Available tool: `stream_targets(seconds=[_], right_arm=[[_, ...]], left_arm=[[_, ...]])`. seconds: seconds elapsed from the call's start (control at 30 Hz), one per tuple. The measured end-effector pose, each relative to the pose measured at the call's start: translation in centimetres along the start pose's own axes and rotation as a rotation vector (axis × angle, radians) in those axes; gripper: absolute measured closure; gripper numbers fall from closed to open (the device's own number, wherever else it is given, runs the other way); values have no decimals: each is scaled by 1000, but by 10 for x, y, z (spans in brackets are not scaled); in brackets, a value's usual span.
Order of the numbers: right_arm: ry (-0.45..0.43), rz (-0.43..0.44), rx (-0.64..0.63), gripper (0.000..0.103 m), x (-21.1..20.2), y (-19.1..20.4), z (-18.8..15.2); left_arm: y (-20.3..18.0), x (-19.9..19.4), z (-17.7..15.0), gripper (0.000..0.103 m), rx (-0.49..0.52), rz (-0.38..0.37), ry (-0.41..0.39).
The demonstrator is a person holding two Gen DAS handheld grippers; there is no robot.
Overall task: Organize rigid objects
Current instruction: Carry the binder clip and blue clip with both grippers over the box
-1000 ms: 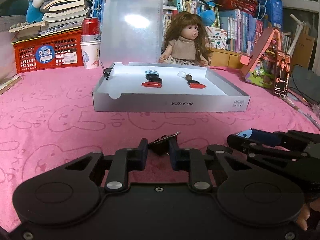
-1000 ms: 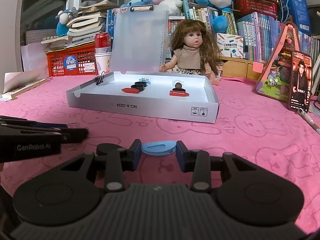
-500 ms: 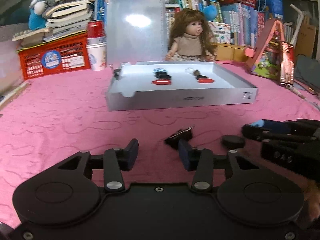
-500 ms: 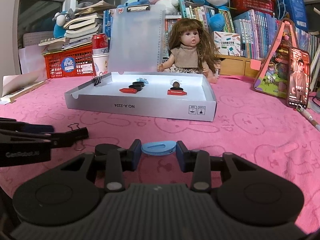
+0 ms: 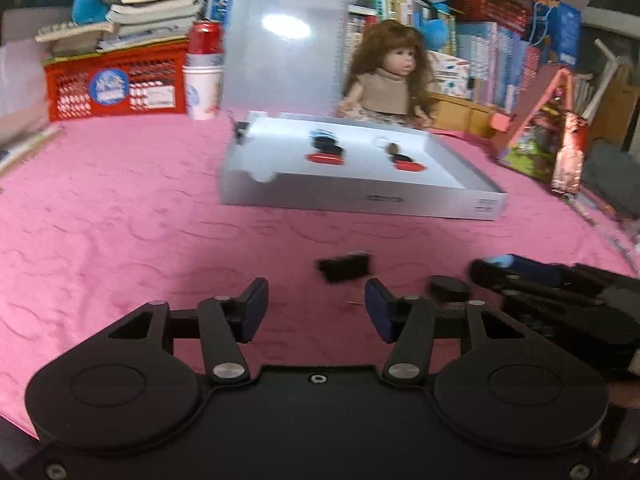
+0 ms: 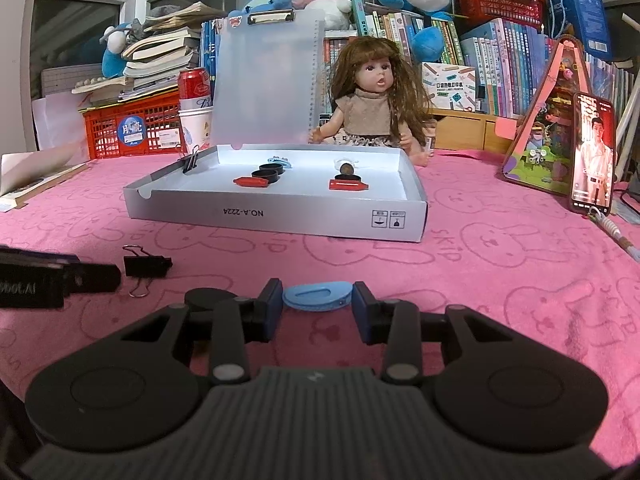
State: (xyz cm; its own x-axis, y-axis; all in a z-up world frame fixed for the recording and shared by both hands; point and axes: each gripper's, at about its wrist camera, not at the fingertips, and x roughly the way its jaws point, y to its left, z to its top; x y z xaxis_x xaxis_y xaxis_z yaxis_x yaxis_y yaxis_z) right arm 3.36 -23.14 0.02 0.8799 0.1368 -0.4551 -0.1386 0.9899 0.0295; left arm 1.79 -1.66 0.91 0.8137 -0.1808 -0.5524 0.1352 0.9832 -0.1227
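Holding my right tongs (image 6: 317,312) low over the pink cloth (image 6: 500,280), I have their pads pinched on a flat blue oval clip (image 6: 318,301), which sits level between the two fingers at twelve o'clock from the camera. A round black disc (image 6: 208,298) lies on the cloth at ten o'clock of those tongs, just beside the left finger.

My left tongs (image 5: 316,314) stand spread with nothing between the pads; their jaws have just been opening. The black binder clip (image 5: 345,267) lies on the cloth just beyond the fingertips, at about one o'clock, apart from both pads. From the right wrist view the same binder clip (image 6: 146,267) rests flat with its wire handles folded out, just past the tip of a left finger (image 6: 94,278) at nine o'clock.

Farther out at twelve o'clock sits the shallow grey box (image 6: 276,216), holding red and black pieces (image 6: 262,178) at its left and a red piece (image 6: 347,185) at its right, with another binder clip (image 6: 191,163) clamped on its left wall. Behind the box a translucent clipboard (image 6: 266,80) stands upright and a doll (image 6: 374,100) sits at one o'clock.
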Motion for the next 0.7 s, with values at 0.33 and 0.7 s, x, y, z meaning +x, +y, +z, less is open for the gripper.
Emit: stream_targets(seconds=[0.33, 0.7], right_arm=[[1, -8, 7, 60, 0, -4, -1], [-6, -18, 26, 60, -3, -6, 5]], left_arm=[[-30, 31, 8, 54, -30, 88, -13], [-28, 29, 11, 71, -7, 71, -36]])
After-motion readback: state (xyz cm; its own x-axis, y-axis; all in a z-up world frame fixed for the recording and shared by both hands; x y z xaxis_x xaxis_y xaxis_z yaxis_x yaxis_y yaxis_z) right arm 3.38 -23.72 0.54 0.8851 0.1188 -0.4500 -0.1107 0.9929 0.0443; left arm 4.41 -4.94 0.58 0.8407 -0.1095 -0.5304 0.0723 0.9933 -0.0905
